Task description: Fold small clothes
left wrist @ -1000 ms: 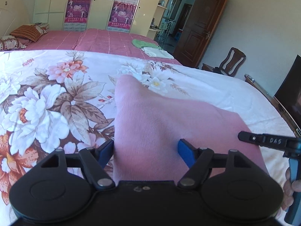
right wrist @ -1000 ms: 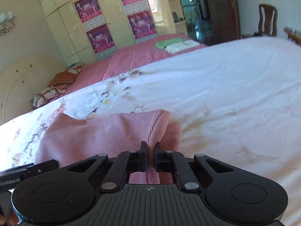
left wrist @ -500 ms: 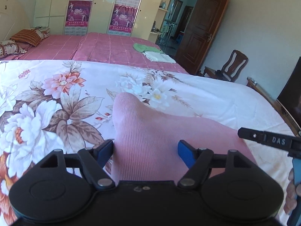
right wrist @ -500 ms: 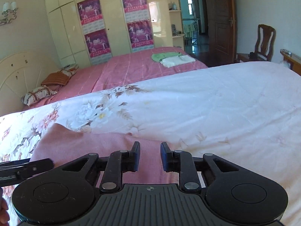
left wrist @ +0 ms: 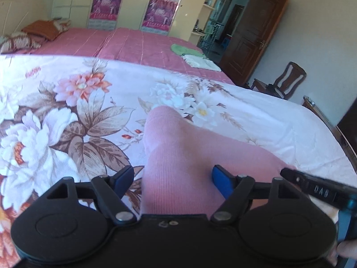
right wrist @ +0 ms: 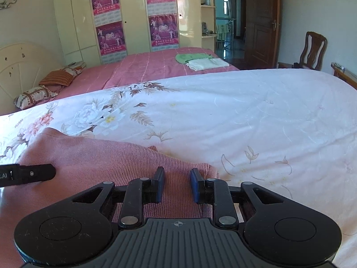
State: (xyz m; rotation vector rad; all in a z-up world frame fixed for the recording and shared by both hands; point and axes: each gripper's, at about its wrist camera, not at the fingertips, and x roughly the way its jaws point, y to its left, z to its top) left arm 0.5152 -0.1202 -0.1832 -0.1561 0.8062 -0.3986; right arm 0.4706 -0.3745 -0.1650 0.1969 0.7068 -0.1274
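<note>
You are finishing one fold of the pink garment (right wrist: pixel 93 163) and letting it go on the bed.

The pink garment is lying flat on the floral bedcover (right wrist: pixel 256 116), folded over, with its near edge under both tools. Your right gripper (right wrist: pixel 176 184) is standing a little open: its jaws have just been opening, the knit is lying below and between the blue pads (right wrist: pixel 196 185), but they are not pressing on it, so it is released. Your left gripper (left wrist: pixel 173 179) is standing wide open over the left part of the cloth, with nothing grasped. I judge that the next move is asking you to pick a free edge or corner again, perhaps the narrow end pointing away, and to bring it over evenly without dragging the layer beneath.
</note>
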